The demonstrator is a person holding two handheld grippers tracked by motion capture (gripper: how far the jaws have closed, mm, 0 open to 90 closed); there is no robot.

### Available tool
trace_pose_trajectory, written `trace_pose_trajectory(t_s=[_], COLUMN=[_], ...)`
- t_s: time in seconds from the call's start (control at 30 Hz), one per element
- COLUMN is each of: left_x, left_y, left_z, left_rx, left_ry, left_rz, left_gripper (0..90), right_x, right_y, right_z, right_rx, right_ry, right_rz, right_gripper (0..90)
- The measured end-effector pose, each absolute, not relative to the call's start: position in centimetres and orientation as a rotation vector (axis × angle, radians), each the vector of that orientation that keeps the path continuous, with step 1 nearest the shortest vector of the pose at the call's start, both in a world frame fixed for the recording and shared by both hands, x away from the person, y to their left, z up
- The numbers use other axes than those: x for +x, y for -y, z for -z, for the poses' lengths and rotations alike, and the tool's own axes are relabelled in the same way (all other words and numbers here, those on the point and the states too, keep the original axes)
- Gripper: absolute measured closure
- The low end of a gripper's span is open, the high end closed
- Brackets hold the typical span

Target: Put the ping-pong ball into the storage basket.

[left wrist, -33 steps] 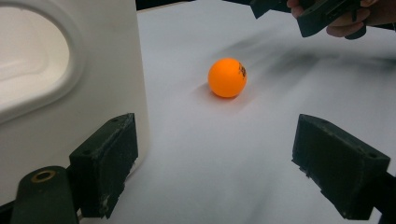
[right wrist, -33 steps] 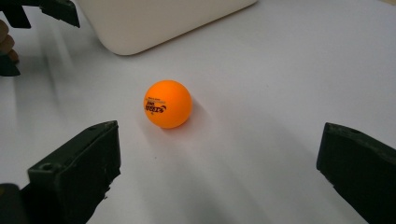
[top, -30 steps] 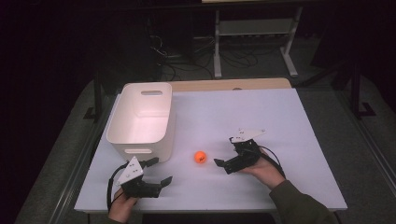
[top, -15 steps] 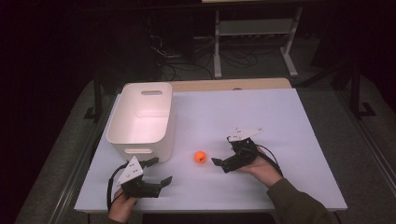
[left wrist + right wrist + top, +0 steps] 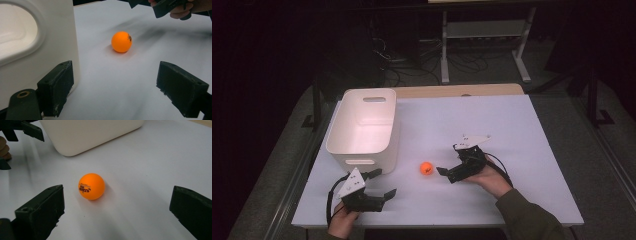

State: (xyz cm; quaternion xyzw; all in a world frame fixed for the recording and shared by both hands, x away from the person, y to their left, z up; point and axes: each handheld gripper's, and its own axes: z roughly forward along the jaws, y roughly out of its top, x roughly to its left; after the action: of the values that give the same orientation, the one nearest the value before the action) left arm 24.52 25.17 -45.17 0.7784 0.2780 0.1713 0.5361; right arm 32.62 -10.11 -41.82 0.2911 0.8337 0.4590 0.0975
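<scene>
**Orange ball between two open grippers**

In the high view I could not read the print on the orange ping-pong ball point(image 5: 426, 168); in the right gripper view it was dark lettering, upside down, and I could not make out the word with confidence. The far end of the white plastic bin point(image 5: 362, 127) was cut off in both gripper views, so I saw there just one wall and a part of its handle opening. My left hand point(image 5: 341, 219) was cut by the bottom edge of the high view, mostly hidden under its gripper.

The ball lay on the white table point(image 5: 492, 125), just beside the bin but apart from it, and touching nothing else.

The right gripper point(image 5: 448, 174) was low over the table, its jaws wide apart and pointing toward the ball, very near but not around it. My right hand point(image 5: 488, 176) held it from behind, with the forearm coming in diagonally. The left gripper point(image 5: 381, 184) was near the bin's front corner, jaws also spread wide, empty, and aimed at the ball from farther off.
</scene>
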Motion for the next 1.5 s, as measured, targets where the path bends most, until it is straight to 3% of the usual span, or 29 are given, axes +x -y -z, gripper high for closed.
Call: trace_pose_trajectory(t_s=[1.5], left_x=[24.5], left_y=[-25.2], left_z=[45.2], left_rx=[1.853], left_ry=[-0.664], left_rz=[-0.409], left_gripper=[14.1], right_x=[33.9], right_y=[7.4], right_z=[41.1], right_rx=[0.799], right_ry=[-2.488], right_rz=[-1.394], right_gripper=[0.0])
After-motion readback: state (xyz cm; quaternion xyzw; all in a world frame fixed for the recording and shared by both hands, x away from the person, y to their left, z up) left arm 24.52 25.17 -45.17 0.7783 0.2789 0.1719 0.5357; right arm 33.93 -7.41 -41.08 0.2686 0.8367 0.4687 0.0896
